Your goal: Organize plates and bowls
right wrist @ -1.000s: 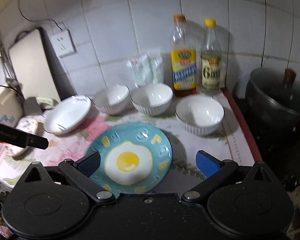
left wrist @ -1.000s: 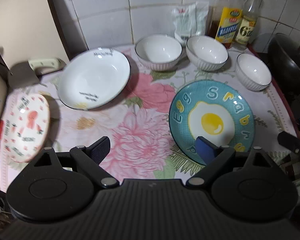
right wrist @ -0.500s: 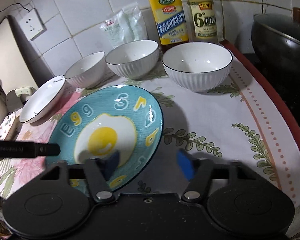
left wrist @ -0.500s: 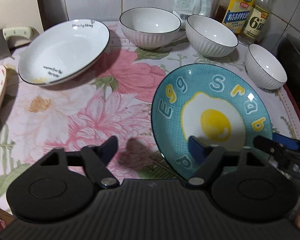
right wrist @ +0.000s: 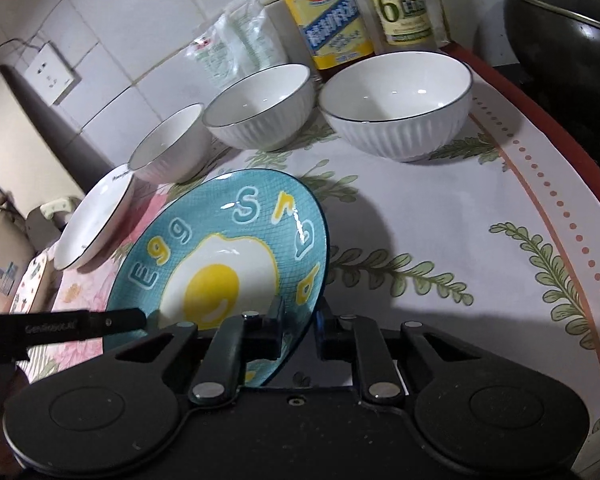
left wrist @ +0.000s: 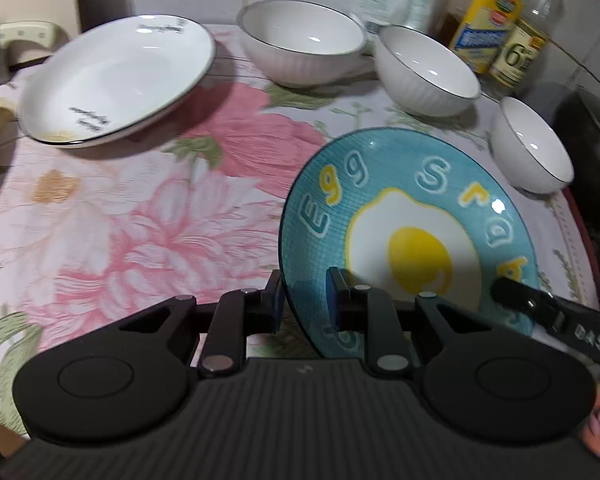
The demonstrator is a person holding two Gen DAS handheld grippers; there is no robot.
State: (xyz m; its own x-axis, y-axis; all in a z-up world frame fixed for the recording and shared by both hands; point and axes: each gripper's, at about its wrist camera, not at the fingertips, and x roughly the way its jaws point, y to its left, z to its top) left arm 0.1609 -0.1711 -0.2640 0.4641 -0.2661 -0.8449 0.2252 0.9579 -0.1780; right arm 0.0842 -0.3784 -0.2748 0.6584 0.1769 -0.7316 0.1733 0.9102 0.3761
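Observation:
A blue plate (left wrist: 412,216) (right wrist: 228,248) with a fried egg picture and letters lies on the flowered tablecloth. My left gripper (left wrist: 304,304) has the plate's near left rim between its pads, and its jaws are closing on it. My right gripper (right wrist: 300,320) grips the near right rim, its jaws closing tight. Each gripper's black finger shows in the other view. A white deep plate (left wrist: 116,80) (right wrist: 96,220) sits at the far left. Three white ribbed bowls (left wrist: 304,40) (left wrist: 428,68) (left wrist: 532,144) stand along the back.
A pink patterned plate (right wrist: 30,284) lies at the far left edge. Two oil bottles (left wrist: 484,24) and a plastic bag (right wrist: 236,36) stand by the tiled wall. A black wok (right wrist: 568,32) is at the right, beyond the table's red edge (right wrist: 572,152).
Both grippers came down to the blue plate. Their jaws went from wide open to closed over its near rim, one on each side.

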